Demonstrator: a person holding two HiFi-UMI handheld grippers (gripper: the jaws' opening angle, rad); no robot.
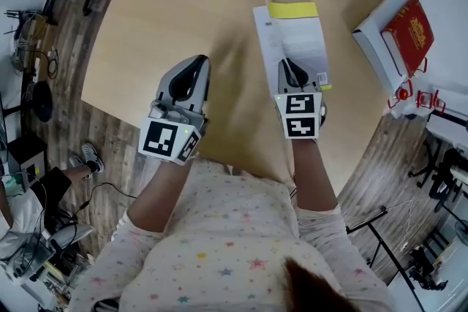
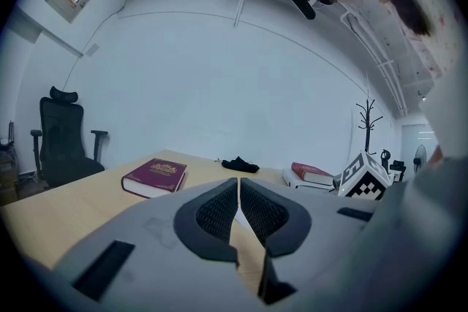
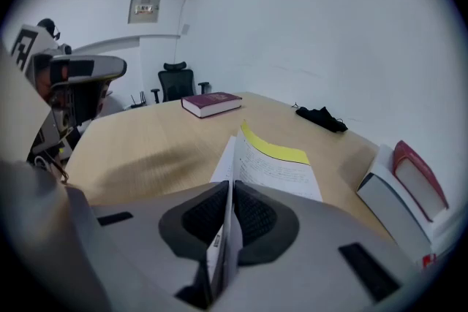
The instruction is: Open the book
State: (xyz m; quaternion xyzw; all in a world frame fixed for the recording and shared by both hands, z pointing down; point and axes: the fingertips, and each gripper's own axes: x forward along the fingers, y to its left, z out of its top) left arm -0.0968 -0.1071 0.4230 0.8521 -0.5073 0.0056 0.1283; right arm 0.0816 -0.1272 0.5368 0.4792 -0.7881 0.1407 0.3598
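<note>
Book: thin, yellow strip at far edge; printed white leaf raised, pinched by right gripper. Left gripper closed, empty.

Grey tongs, black-white marker cubes, star-print shirt

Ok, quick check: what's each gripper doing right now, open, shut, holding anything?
Left gripper: shut, nothing between the jaws.
Right gripper: shut on a lifted leaf of the book.

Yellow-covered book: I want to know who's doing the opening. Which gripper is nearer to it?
Right. The right gripper is shut on pages of the book; the left gripper, shut and empty, sits apart to its left.
</note>
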